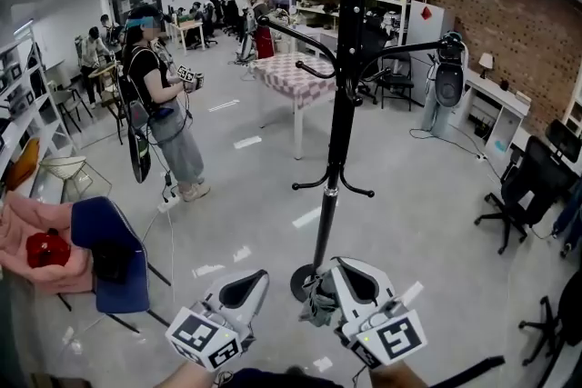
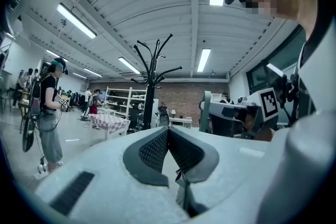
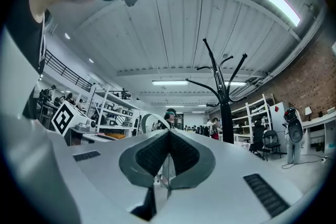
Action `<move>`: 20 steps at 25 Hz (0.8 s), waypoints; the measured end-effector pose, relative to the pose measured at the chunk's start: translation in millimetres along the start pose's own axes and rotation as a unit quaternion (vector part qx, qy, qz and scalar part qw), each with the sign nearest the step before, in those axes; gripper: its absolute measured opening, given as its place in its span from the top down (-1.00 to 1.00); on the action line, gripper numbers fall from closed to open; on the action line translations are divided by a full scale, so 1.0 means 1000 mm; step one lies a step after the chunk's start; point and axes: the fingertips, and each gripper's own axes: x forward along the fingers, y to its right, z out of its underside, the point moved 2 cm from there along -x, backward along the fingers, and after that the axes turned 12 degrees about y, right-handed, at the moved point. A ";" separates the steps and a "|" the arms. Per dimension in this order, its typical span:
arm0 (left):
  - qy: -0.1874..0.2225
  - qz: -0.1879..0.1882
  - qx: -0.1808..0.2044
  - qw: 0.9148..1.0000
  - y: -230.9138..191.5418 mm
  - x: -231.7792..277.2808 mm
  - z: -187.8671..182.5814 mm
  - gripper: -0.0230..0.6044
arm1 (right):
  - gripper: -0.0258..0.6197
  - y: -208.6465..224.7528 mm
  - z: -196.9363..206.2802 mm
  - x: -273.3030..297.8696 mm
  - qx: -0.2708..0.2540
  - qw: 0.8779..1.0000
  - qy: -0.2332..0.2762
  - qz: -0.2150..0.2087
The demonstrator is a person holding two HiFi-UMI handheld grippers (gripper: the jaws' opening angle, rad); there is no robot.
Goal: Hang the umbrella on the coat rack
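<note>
The black coat rack (image 1: 341, 123) stands just ahead of me on a round base, its curved hooks bare; it also shows as the rack (image 2: 149, 92) and the rack (image 3: 224, 107) in the two gripper views. My right gripper (image 1: 335, 268) is shut, and a grey-green folded umbrella bundle (image 1: 317, 300) hangs beside its tip. In the right gripper view a thin pale strip (image 3: 166, 176) sits pinched between the shut right gripper (image 3: 169, 135). My left gripper (image 1: 257, 277) is shut, apart from the bundle. Under the closed left gripper (image 2: 168, 131) shows a dark strap-like piece (image 2: 182, 186).
A person (image 1: 159, 95) with a headset and grippers stands far left. A blue chair (image 1: 114, 254) is near left, a checkered table (image 1: 296, 77) is behind the rack, and a black office chair (image 1: 527, 186) is at the right. A black bar (image 1: 464, 370) crosses the bottom right.
</note>
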 end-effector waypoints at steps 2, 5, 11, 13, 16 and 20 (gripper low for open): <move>0.003 -0.004 -0.002 1.000 -0.004 0.003 0.000 0.90 | 0.90 0.003 0.002 0.004 -0.001 1.000 0.001 0.000; 0.003 -0.002 -0.006 1.000 -0.012 0.010 0.002 0.90 | 0.90 0.007 0.005 0.012 -0.002 1.000 0.000 0.001; 0.010 0.018 -0.014 1.000 -0.032 0.027 0.003 0.90 | 0.90 0.017 0.015 0.031 -0.014 1.000 -0.011 0.013; 0.013 0.022 -0.015 1.000 -0.044 0.029 0.004 0.90 | 0.90 0.018 0.020 0.038 -0.020 0.999 -0.014 0.021; 0.012 0.028 -0.018 0.999 -0.064 0.029 0.002 0.90 | 0.90 0.017 0.026 0.051 -0.022 0.999 -0.017 0.036; 0.016 0.047 -0.016 0.999 -0.088 0.033 -0.001 0.90 | 0.90 0.013 0.030 0.074 -0.021 0.998 0.003 0.057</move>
